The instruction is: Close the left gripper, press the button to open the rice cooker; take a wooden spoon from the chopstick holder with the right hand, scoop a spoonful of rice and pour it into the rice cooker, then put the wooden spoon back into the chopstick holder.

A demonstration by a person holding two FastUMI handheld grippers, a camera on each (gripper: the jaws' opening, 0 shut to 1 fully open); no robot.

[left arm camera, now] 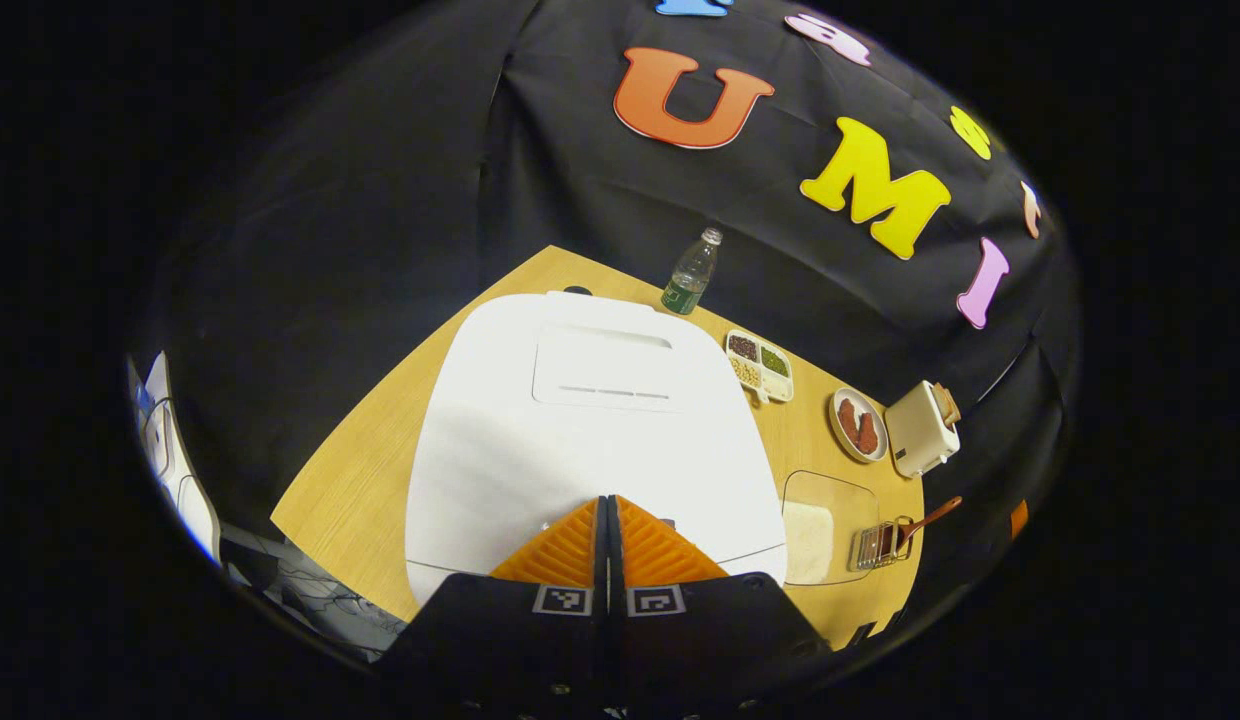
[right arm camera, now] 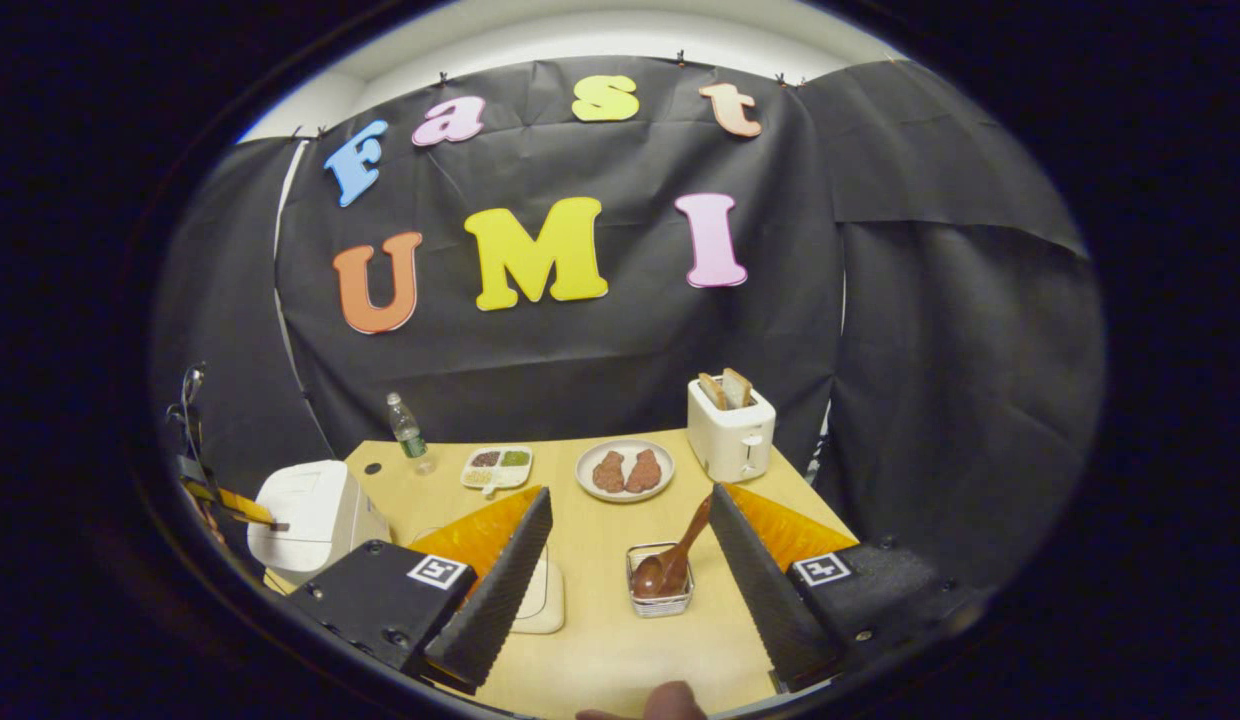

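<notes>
A light wooden table point(right arm camera: 600, 560) stands against black cloth; left gripper point(left arm camera: 607, 510) pinched together above the white rice cooker point(left arm camera: 590, 420), right gripper point(right arm camera: 630, 545) spread wide.

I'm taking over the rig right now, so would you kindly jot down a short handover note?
Left gripper: jaws shut, poised over the front edge of the rice cooker, whose lid is down.
Right gripper: jaws open, empty, facing the chopstick holder.
Wooden spoon stands in the holder, handle leaning toward the toaster. The rice container sits between the cooker and the holder.
Done: left gripper closed.
Left: press the button, take the spoon, scoop rice, pour it into the cooker, return the spoon.
</notes>
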